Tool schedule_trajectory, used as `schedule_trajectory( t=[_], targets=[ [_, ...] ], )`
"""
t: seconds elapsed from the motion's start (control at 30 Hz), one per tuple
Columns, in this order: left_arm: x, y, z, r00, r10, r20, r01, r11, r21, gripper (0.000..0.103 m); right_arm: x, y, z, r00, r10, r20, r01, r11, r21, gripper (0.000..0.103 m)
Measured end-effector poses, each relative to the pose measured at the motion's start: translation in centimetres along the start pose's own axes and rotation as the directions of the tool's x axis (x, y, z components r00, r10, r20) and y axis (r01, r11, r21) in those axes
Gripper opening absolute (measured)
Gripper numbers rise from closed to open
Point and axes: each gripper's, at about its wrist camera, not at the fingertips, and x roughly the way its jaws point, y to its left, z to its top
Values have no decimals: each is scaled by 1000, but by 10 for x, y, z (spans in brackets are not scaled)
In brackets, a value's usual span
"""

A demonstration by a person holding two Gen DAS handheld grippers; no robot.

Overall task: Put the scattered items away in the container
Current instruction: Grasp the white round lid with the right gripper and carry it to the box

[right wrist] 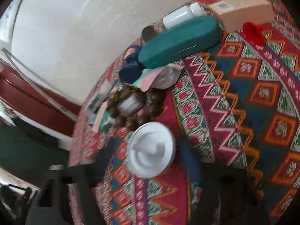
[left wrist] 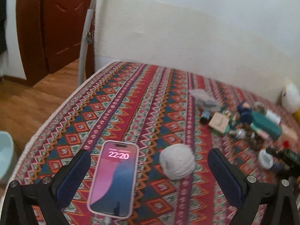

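Motion blur smears the right claw so its fingers' hold on the white lid cannot be judged, the small things behind the brown beads melt together unreadably, and the pale blue container is cut by the left edge.

Between my left gripper's spread fingers lie the phone on the left and the yarn ball just beside it on the right, both on the tablecloth. Behind and to the right sits the heap of small items, near the wall. In my right view, the round lid lies between my right gripper's fingers. Behind it the bead string, further back the glasses case, with the bottle and box beyond.
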Motion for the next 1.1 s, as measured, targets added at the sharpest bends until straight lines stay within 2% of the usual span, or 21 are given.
schedule_trajectory(
  t=[0.13,0.27,0.4,0.53,0.6,0.63,0.7,0.77,0.83,0.9,0.93,0.97,1.0,1.03,1.07,1.1],
  targets=[
    [1,-5,0,999,39,9,-40,998,53,103,0,-1,2,1000,20,12,-20,999,24,47],
    [-4,-18,2,997,59,44,-64,991,114,103,-28,-4,7,992,120,40,-124,987,98,47],
    [-7,-32,2,999,25,41,-30,990,136,103,-87,-5,26,962,260,85,-270,954,133,47],
    [-11,-50,3,999,-17,37,11,987,158,103,-167,-9,39,941,288,176,-306,948,85,47],
    [-16,-61,4,998,-37,43,29,985,170,103,-222,-19,49,922,260,286,-287,956,57,47],
    [-18,-66,4,998,-47,48,38,984,175,103,-248,-28,56,905,241,350,-274,961,46,47],
    [-23,-77,2,996,-71,55,60,981,186,103,-305,-54,64,860,184,477,-237,970,53,47],
    [-24,-90,0,994,-93,52,81,976,201,103,-357,-82,67,808,93,582,-175,981,87,48],
    [-25,-100,-2,993,-106,45,94,973,212,103,-390,-108,64,775,-41,631,-75,985,156,48],
    [-22,-108,-1,992,-121,30,111,968,223,103,-417,-135,61,738,-183,650,29,970,240,50],
    [-21,-111,0,991,-133,23,124,965,230,103,-424,-146,59,733,-234,639,67,959,275,52],
    [-21,-110,4,989,-145,32,134,963,233,103,-430,-155,57,726,-274,630,94,948,303,64],
    [-23,-106,8,986,-157,50,142,962,232,103,-434,-160,54,720,-297,627,105,940,325,86],
    [-24,-103,13,983,-169,68,150,962,230,103,-438,-163,50,713,-310,628,109,935,338,98],
    [-25,-96,17,981,-173,87,151,964,220,103,-440,-163,48,707,-309,636,104,935,339,103],
    [-24,-86,20,981,-172,94,150,968,202,103,-442,-163,45,701,-308,643,98,935,341,103]
  ],
)
